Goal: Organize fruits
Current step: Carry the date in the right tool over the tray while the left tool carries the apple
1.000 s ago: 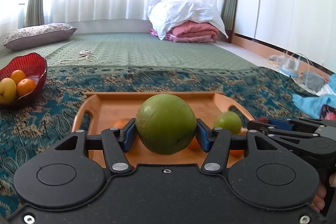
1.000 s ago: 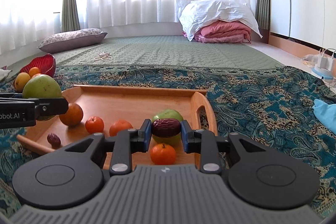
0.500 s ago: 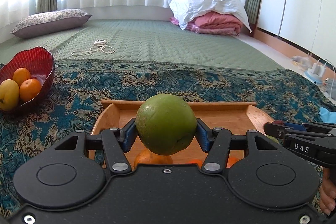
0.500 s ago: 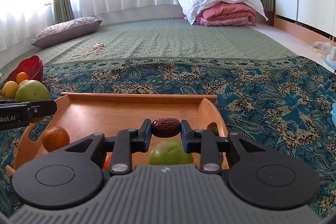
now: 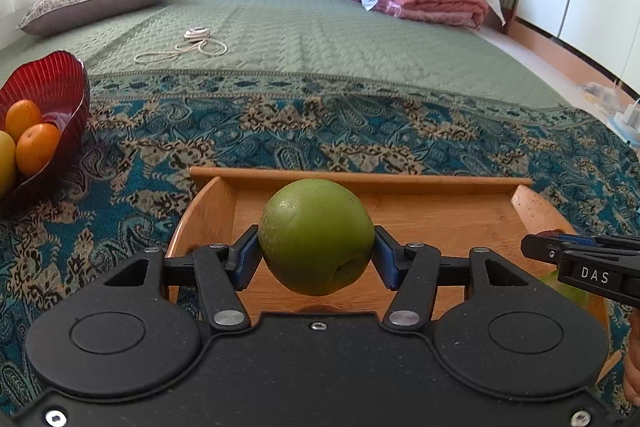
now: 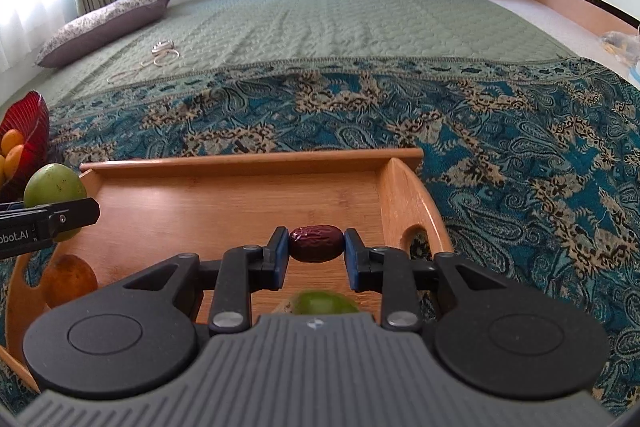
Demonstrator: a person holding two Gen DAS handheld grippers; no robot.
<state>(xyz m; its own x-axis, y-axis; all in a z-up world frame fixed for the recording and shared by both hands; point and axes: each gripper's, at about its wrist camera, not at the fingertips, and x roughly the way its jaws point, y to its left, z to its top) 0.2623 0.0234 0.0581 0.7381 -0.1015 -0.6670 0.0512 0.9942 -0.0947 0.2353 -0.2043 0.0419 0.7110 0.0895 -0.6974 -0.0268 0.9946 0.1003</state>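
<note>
We carry a fruit in each tool. Our left gripper [image 5: 316,259] is clamped on a big green fruit [image 5: 316,237], its blue pads [image 5: 245,261] pressing both sides; our right gripper [image 6: 316,259] is pinched narrow on a dark red date [image 6: 316,243], held end to end between its pads.

Compared with a second ago, both hands have travelled across the wooden tray [image 6: 240,163] towards its far wall and tipped a little further down: the small oranges and the loose date that showed on the tray floor a second ago have dropped out of sight under the tools, and the far rim now sits just beyond the held fruit. The grips themselves have not changed.

Both tools point forward and downward, side by side over the tray, left one near the tray's left end, right one near the handle cut-out at the right end.

Counting what shows on the tray in the right view: one brownish-orange fruit [image 6: 68,281] at the near left and one green fruit [image 6: 322,303] half hidden under the tool. To the far left, on the patterned blue cloth [image 5: 360,131], one red bowl [image 5: 68,79] holds two oranges [image 5: 38,147] and one yellowish fruit [image 5: 6,163]
</note>
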